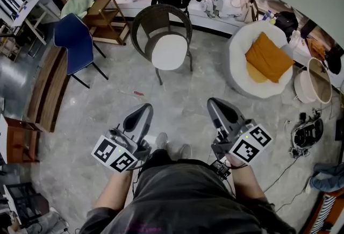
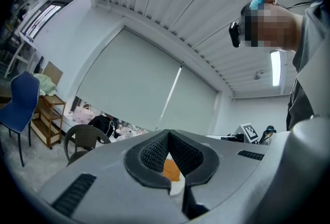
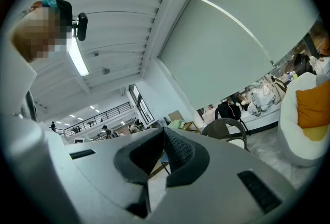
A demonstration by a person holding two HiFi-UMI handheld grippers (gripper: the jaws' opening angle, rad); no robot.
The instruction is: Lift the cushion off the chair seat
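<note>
My left gripper (image 1: 144, 110) and right gripper (image 1: 216, 105) were clenched, empty; I judged the round white cushion (image 1: 168, 51) soft, light, pinchable at its rim.

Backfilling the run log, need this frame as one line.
phase: pre-grasp | left gripper: shut, empty | right gripper: shut, empty | white cushion: on wicker chair seat, untouched

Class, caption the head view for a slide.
Left gripper and right gripper, both shut, face a white cushion on a wicker chair.
</note>
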